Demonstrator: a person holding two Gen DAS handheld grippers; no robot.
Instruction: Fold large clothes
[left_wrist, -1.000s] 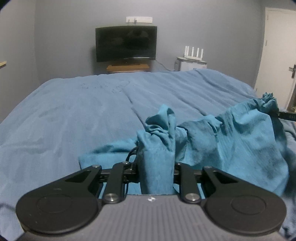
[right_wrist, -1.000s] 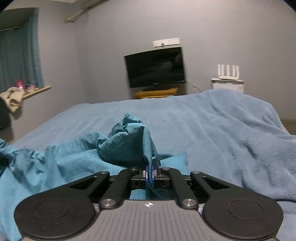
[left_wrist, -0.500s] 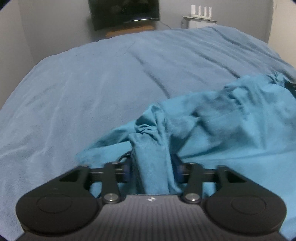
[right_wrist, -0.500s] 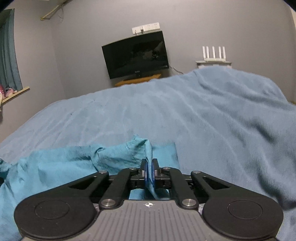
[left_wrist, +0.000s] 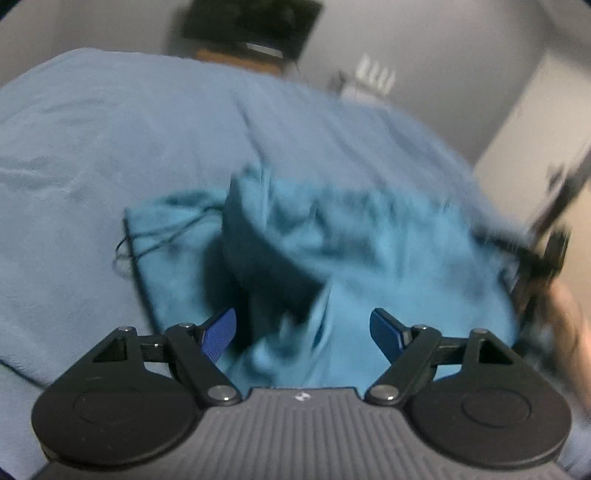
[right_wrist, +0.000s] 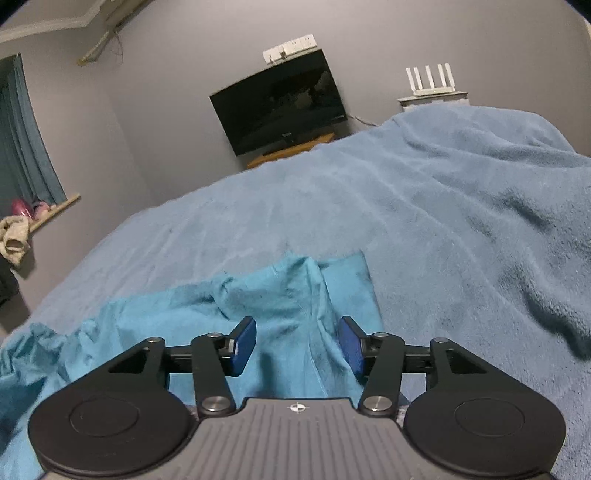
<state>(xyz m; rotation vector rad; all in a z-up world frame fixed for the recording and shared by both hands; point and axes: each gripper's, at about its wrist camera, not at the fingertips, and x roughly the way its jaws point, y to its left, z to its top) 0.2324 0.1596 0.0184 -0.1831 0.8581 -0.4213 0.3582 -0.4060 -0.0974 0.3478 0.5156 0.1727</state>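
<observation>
Now both tools stand open over the cloth, each having just been spreading its jaws. In the left wrist view the left tool fills the bottom of the frame, its blue pads wide apart, and a rumpled ridge of the teal cloth lies between them without either pad pressing on it; the picture is blurred. At the right edge of that frame the right tool shows as a dark smear, with a hand behind it. In the right wrist view the right tool sits at lower centre, its pads about half parted, with a raised fold of the cloth between them and not gripped. The cloth is spread on the blue bed, running from lower centre to the lower left of the frame. A dark screen hangs on the grey wall at upper centre, beyond the bed.
</observation>
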